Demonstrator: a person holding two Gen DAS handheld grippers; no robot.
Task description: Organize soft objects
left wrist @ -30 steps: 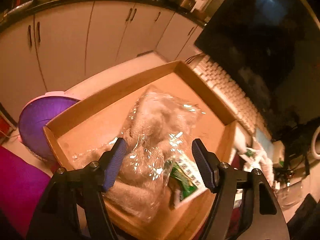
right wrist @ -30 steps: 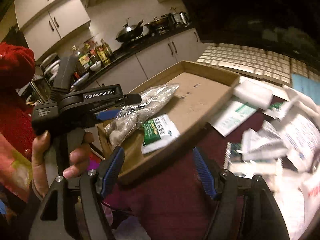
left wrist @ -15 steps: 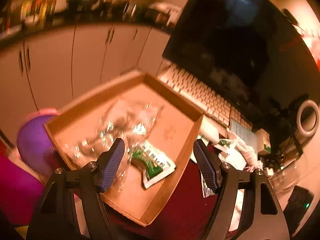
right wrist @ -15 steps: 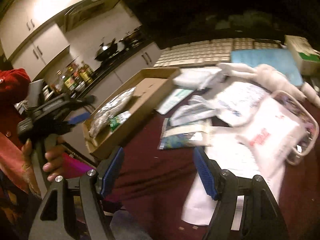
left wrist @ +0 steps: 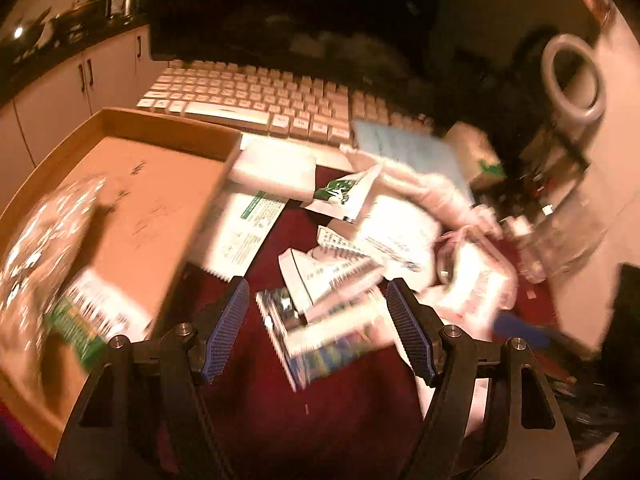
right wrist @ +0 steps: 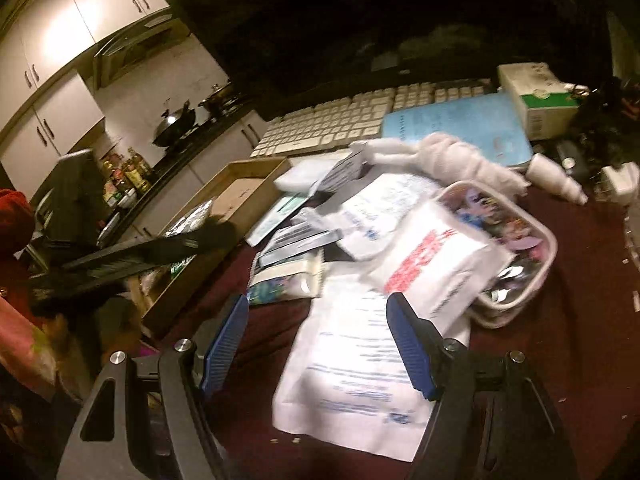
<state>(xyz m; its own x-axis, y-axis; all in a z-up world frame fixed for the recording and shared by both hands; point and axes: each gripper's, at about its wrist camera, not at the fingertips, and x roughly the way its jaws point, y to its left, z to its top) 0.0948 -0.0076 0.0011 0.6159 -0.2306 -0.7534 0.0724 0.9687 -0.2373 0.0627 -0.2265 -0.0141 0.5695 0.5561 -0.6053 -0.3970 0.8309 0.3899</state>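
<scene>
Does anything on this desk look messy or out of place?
Yes. Soft packets and paper bags lie heaped crookedly on the dark red tabletop, some overlapping the keyboard, and a white plush toy sprawls across them. Only two packets lie in the cardboard tray.

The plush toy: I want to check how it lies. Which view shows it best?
The right wrist view: the plush toy lies whole and fairly sharp before the keyboard. In the left wrist view it is a blurred, pale streak.
</scene>
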